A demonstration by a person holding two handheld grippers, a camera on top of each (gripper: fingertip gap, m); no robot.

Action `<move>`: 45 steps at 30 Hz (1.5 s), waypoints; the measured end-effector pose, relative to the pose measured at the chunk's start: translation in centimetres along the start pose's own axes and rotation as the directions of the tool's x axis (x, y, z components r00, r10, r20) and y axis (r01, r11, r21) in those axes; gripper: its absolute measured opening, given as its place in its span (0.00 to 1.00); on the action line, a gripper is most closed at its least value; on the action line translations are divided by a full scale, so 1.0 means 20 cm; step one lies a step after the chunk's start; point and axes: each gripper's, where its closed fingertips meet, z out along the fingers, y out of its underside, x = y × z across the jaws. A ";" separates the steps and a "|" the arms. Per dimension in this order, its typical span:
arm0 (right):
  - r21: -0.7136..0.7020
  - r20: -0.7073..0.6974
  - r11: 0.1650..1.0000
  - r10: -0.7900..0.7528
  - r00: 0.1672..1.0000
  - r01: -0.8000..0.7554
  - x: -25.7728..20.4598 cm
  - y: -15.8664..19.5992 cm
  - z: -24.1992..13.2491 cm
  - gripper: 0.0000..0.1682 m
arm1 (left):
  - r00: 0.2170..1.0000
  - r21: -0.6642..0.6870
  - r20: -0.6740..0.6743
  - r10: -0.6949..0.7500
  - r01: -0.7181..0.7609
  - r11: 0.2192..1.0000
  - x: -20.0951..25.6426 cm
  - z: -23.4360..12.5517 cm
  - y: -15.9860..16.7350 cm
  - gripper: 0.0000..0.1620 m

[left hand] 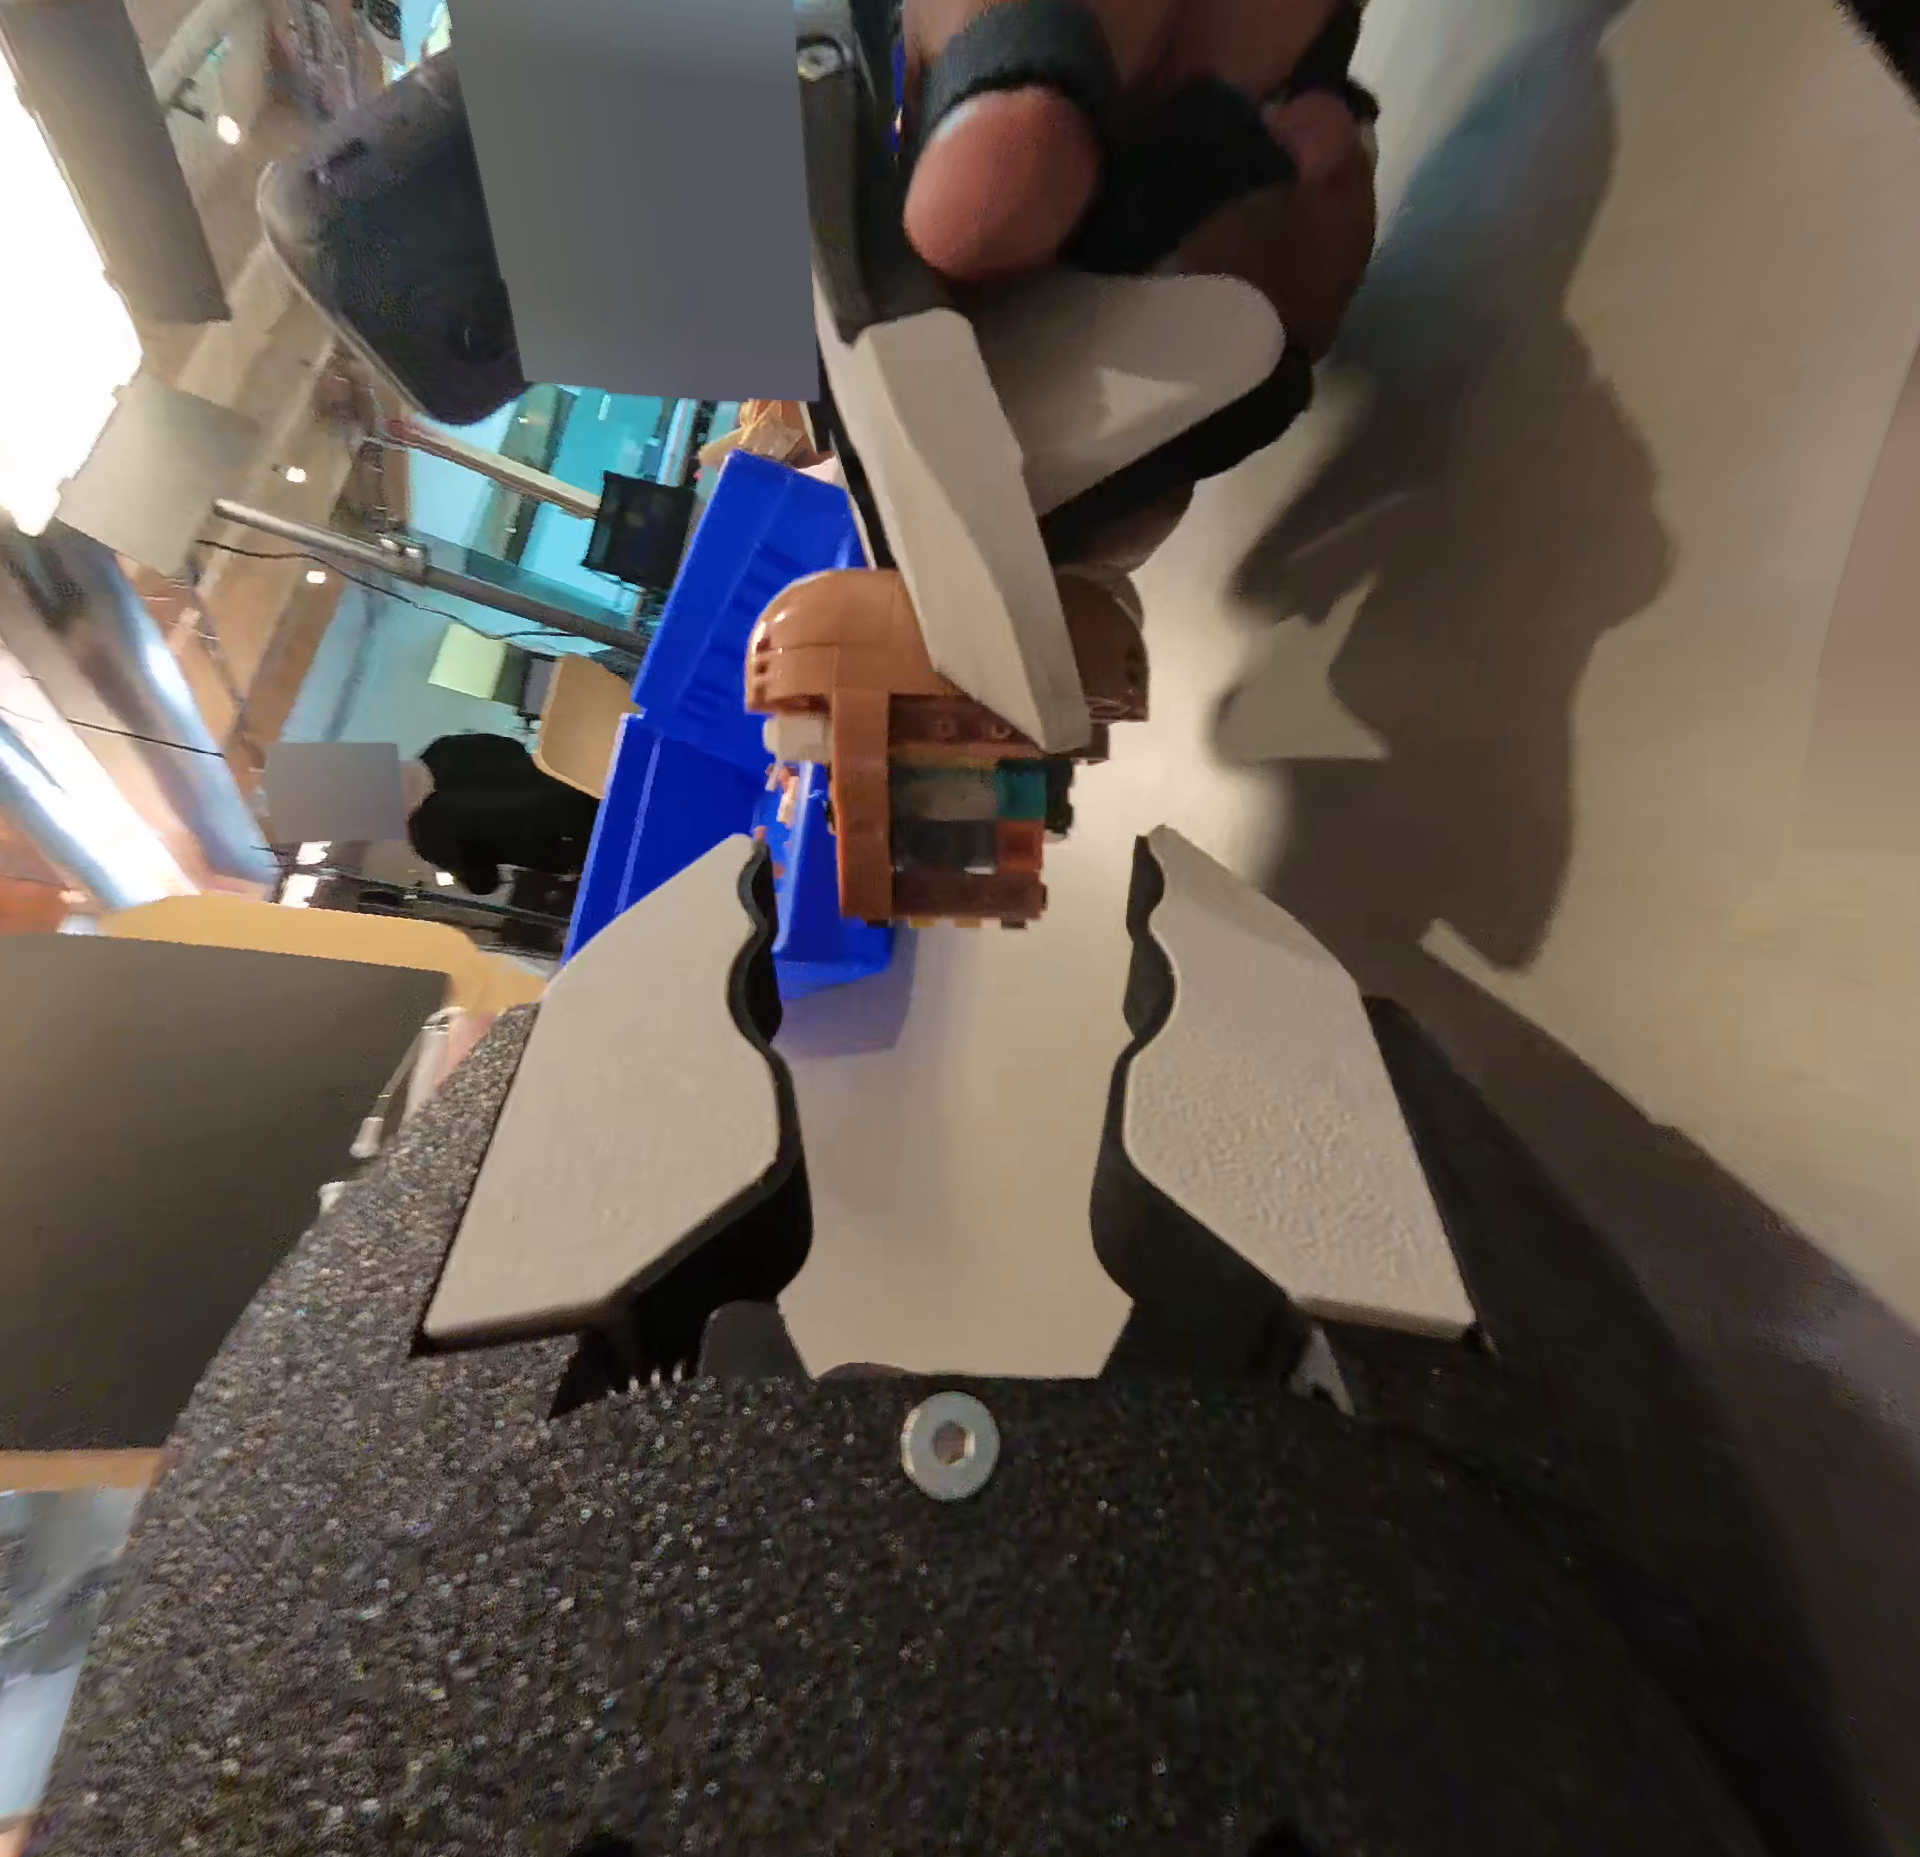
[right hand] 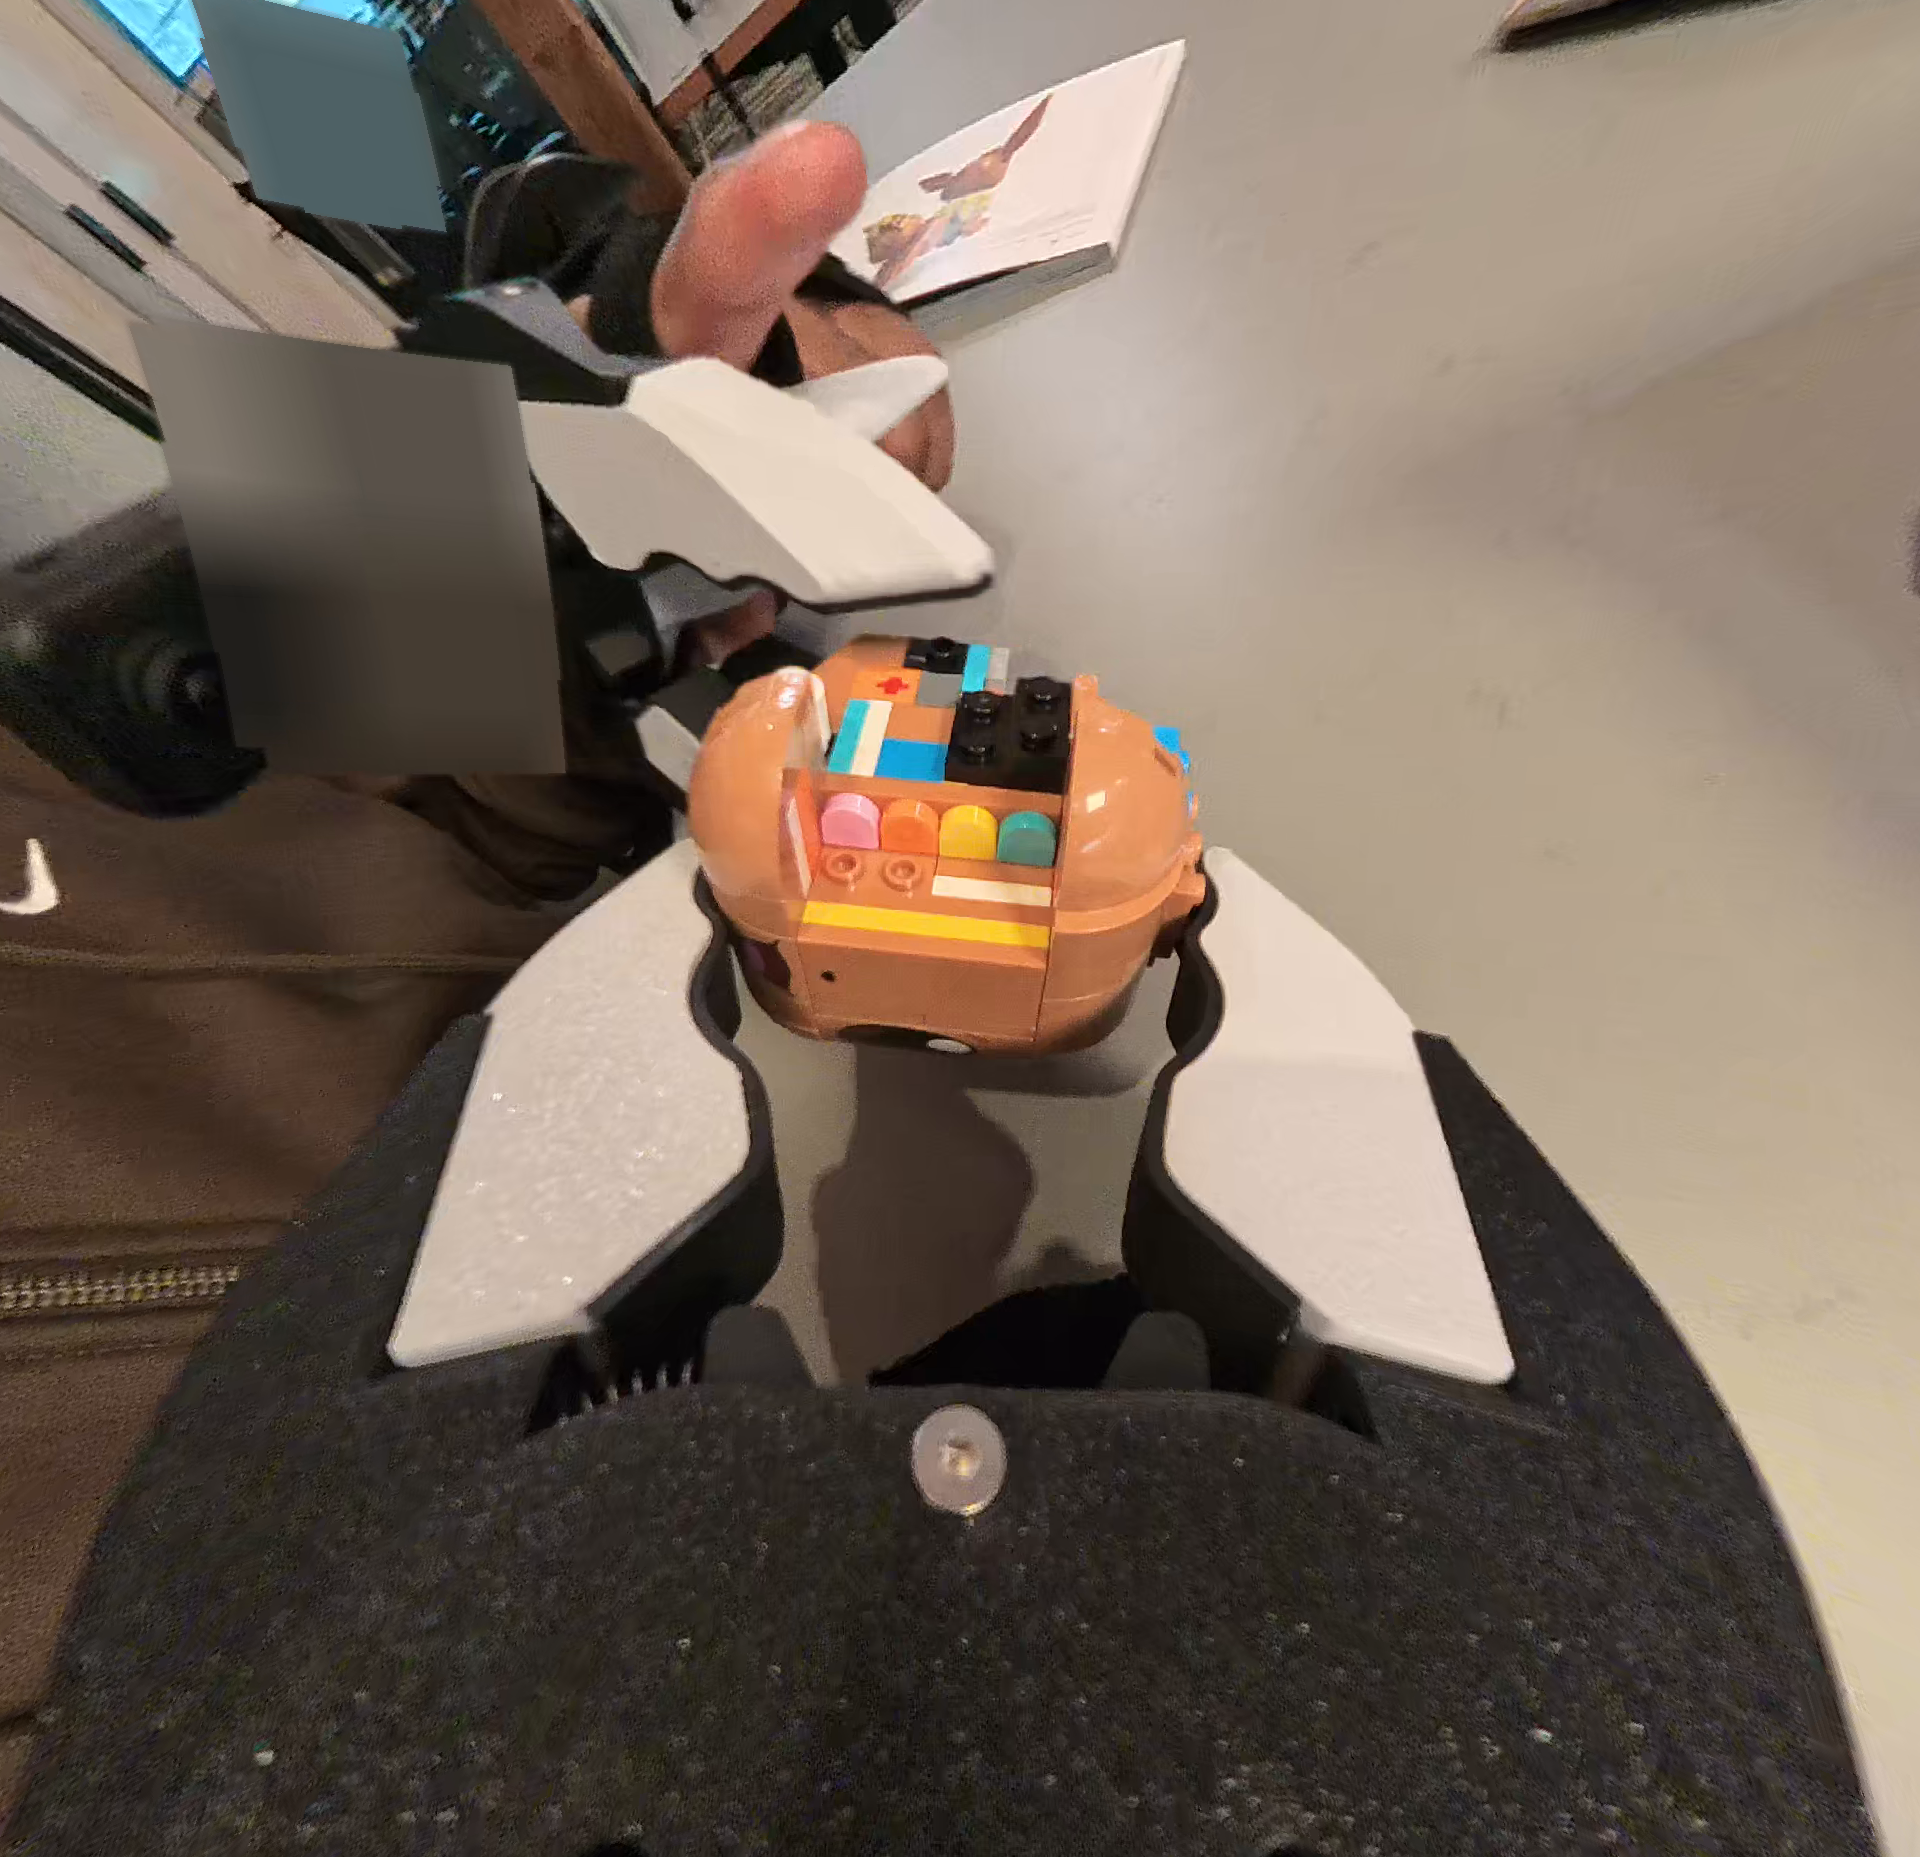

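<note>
Tan brick-built model (right hand: 940, 851), rounded and studded with coloured pieces, sits mid-frame in the right wrist view, pinched at its sides between the right tongs (right hand: 951, 898) over the grey surface (right hand: 1455, 560). Left tongs (left hand: 951, 857) are spread wide, gripping nothing, with the model just ahead of their tips. Above the model in the right view, the left tongs' white fingers (right hand: 831, 519) hover close. An open booklet (right hand: 1023, 186) lies upper centre; blue bins (left hand: 727, 664) stand behind in the left view.
</note>
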 end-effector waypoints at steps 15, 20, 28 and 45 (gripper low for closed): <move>0.086 -0.337 0.868 -0.437 0.834 0.490 0.03 -0.16 -0.09 0.48 | 0.853 -0.026 0.115 -0.509 0.515 0.857 -0.12 -0.01 0.10 0.30; -0.130 -0.616 0.586 -0.680 0.398 0.800 0.05 -0.23 -0.17 0.35 | 0.657 0.030 0.054 -0.752 0.751 0.659 -0.12 -0.01 0.09 0.30; -0.279 -0.595 0.437 -0.778 0.204 0.855 0.02 -0.22 -0.13 0.19 | 0.541 0.013 -0.053 -0.840 0.841 0.541 -0.07 0.00 0.07 0.30; -0.380 -0.504 0.342 -0.856 0.117 0.859 -0.02 -0.19 -0.15 0.10 | 0.560 -0.011 -0.063 -0.826 0.828 0.561 -0.04 0.01 0.07 0.30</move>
